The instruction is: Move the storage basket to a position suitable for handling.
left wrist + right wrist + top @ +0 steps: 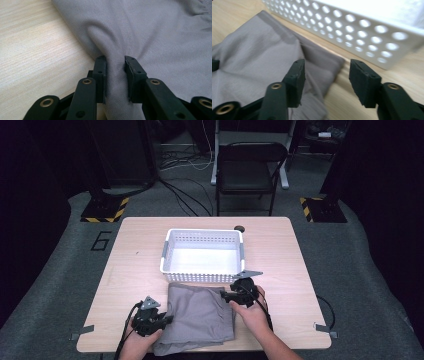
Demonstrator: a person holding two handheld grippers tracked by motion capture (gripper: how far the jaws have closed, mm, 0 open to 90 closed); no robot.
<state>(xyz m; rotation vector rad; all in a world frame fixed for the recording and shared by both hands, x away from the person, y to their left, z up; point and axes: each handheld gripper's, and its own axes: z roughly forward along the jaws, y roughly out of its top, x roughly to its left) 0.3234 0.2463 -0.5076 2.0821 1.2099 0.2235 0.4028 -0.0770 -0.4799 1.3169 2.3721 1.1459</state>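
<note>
Resting on: table (280, 245), wooden, with everything set on it.
Cloth (200, 315): grey, folded, at the near edge, its far edge just beside the basket.
Basket (202, 255): white, perforated, mid-table.
Left gripper (115, 65): at the cloth's left edge, jaws pinching a raised fold.
Right gripper (325, 75): at the cloth's far right corner, jaws parted, gripping nothing.
</note>
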